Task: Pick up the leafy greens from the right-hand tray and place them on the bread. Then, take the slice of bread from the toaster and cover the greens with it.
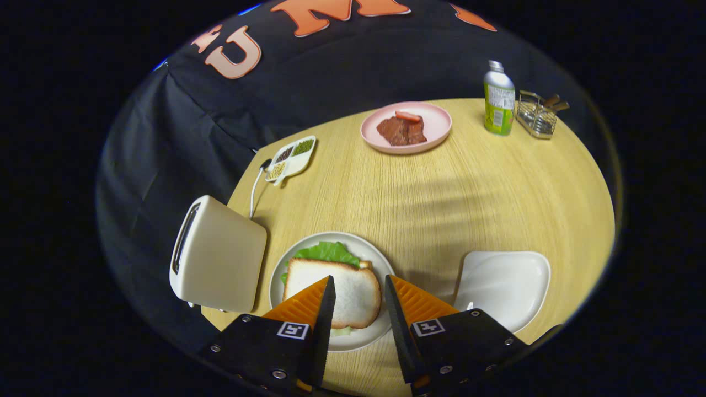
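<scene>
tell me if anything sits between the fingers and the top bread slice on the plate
Nothing visible does. The open gripper hangs over the plate, and the bread slice lies in the gap between the fingers, already covering the greens.

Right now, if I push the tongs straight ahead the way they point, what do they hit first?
Most likely the top slice of bread, which lies between the open tongs on the white plate, over the greens. How high the tongs hang above it is unclear, so they might pass over it.
</scene>
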